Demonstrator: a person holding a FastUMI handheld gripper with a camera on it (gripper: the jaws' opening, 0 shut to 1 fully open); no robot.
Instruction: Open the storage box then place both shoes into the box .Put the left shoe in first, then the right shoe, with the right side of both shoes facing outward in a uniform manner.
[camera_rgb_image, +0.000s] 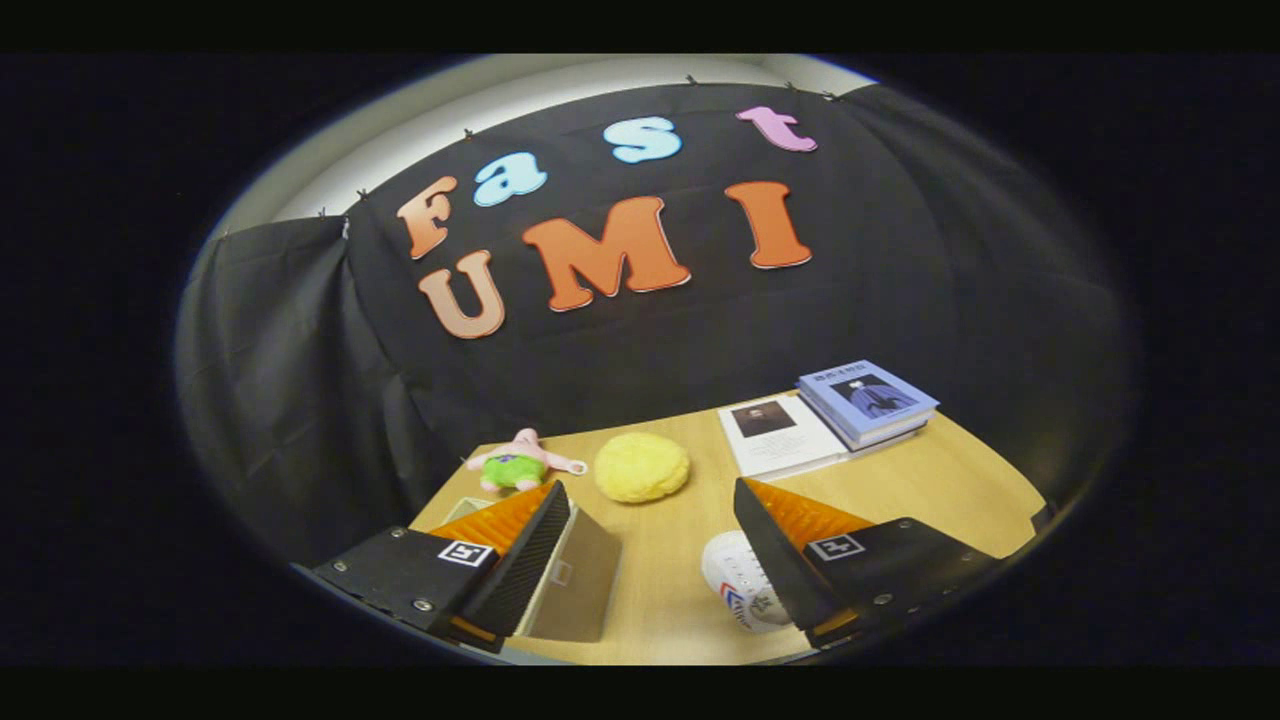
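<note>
Zero steps done yet, we reckoned: gripper (650, 540) fingers wide apart, holding nothing, storage box (575, 585) still shut beside the shoe (745, 595). Lid next.

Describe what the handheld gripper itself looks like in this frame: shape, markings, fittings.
The gripper has two wedge-shaped fingers with ribbed inner faces, tapering forward from blocky black housings. Each housing carries a small square black-and-white marker on top and several silver screws along its edges. No cables, hand or sleeve are visible.
</note>
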